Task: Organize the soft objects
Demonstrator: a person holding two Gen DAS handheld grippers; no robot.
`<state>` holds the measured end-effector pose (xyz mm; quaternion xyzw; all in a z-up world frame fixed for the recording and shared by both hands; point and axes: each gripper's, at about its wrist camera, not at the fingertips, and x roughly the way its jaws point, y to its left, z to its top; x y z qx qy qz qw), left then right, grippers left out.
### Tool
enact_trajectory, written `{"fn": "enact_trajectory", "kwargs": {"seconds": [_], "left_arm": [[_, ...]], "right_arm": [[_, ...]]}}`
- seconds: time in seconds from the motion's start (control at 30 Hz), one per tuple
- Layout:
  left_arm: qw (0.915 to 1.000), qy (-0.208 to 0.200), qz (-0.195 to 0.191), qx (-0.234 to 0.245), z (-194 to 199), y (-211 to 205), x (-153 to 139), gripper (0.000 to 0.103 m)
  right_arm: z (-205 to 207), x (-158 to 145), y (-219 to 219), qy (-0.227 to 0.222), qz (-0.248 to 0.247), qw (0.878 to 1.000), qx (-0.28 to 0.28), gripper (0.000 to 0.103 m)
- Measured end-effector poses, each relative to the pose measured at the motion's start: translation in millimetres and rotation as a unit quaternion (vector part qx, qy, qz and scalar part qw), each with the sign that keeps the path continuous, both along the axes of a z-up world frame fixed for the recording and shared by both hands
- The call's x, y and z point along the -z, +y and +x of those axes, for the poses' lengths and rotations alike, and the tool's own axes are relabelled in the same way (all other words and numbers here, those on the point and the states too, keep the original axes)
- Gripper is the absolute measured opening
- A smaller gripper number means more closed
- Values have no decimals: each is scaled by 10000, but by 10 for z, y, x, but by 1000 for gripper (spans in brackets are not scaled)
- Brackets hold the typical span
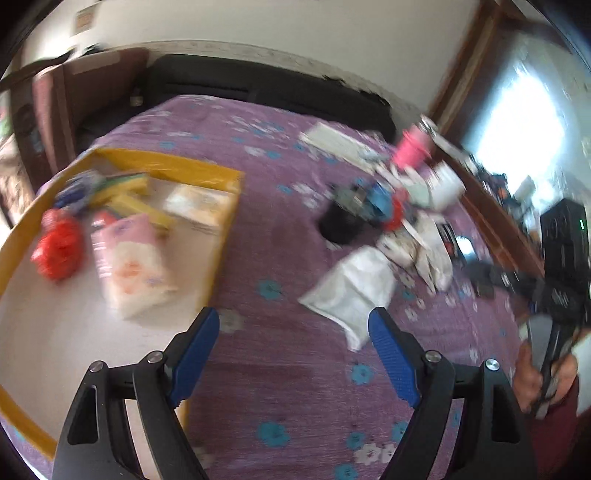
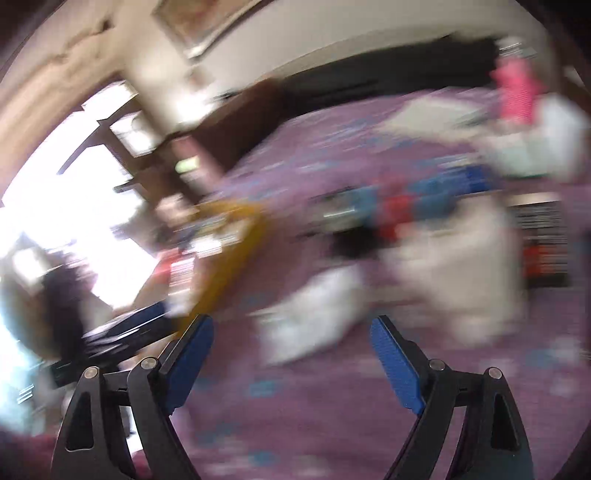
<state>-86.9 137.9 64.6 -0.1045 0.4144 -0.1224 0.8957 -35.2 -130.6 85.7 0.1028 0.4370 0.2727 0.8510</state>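
Left gripper hovers over a purple bedspread, fingers wide and empty; a white soft packet lies just ahead, beside the yellow-rimmed tray; right gripper, blurred, spread wide, empty.

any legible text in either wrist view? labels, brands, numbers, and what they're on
None legible; both views are motion-blurred.
Pink-and-white soft pack in the yellow-rimmed tray: printed pattern, no readable words.
White flat packet on the purple floral bedspread: no text visible.
Black-and-red striped box: markings smeared.
Framed sign on the wall: too small and blurred.
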Motion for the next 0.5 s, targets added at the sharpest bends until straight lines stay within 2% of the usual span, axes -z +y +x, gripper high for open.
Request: {"fn": "enact_trajectory", "kwargs": {"seconds": [0.03,0.17,0.23,0.37,0.5], "left_arm": [[9997,24,149,189,34,-133,16,82],[9921,-112,990,765,222,-667,109,82],[9874,-147,1302,886,352,-838,168,82],[9835,68,1533,962,711,-1018,337,82],[9818,142,1583,1036,893,-1128,439,82]], "right_arm": [[43,45,-245,-18,-262,9982,532,90],[95,169,-572,29,-399,9928,1129,90],[116,211,-638,53,-511,9902,1299,90],[184,249,-688,67,-668,9879,1397,90],[289,230,-623,-15,-815,9861,1446,90]]}}
